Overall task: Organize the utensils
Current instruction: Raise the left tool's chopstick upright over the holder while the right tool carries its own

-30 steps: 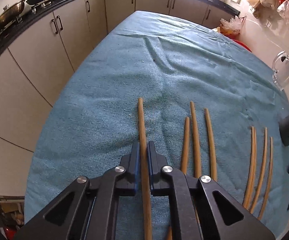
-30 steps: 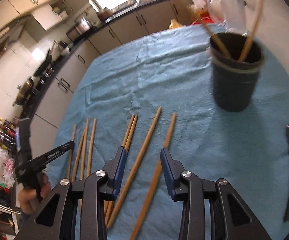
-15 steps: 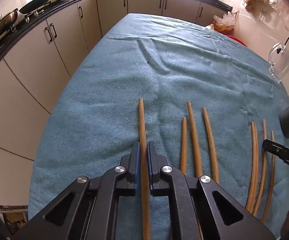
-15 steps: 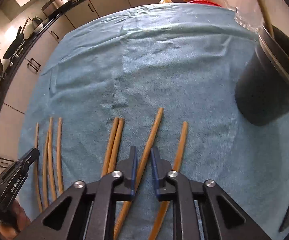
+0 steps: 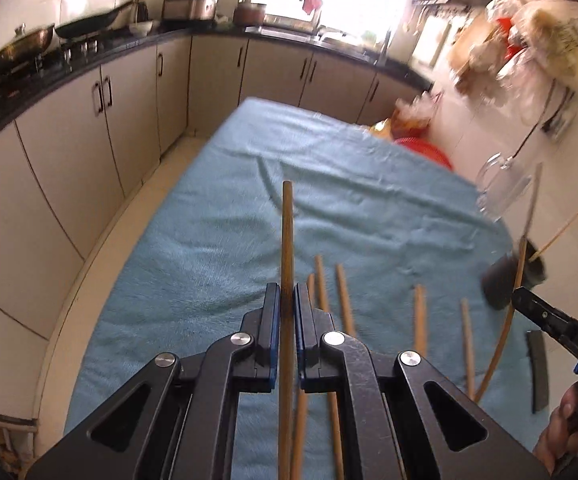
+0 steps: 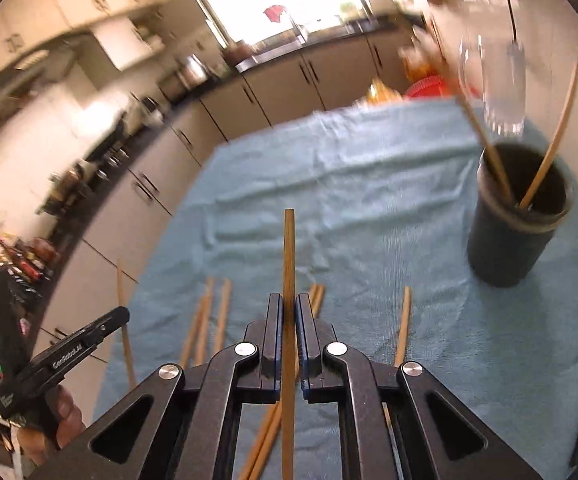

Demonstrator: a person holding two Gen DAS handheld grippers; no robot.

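My left gripper [image 5: 286,300] is shut on a wooden chopstick [image 5: 287,240] and holds it lifted above the blue cloth [image 5: 229,248]. My right gripper [image 6: 288,308] is shut on another wooden chopstick [image 6: 288,252], also lifted. Several chopsticks [image 5: 343,300] lie loose on the cloth below both grippers; they also show in the right wrist view [image 6: 221,316]. A dark cup [image 6: 517,224] with two chopsticks standing in it sits at the right of the cloth; it also shows in the left wrist view [image 5: 509,280].
A clear glass mug [image 6: 501,92] stands behind the cup. A dark flat object [image 5: 539,368] lies on the cloth near the right edge. Kitchen cabinets [image 5: 89,128] and a counter with pans run along the left and back.
Both grippers have lifted and tilted up, each raising its chopstick off the cloth. The right gripper, open one second ago, closed on its chopstick.
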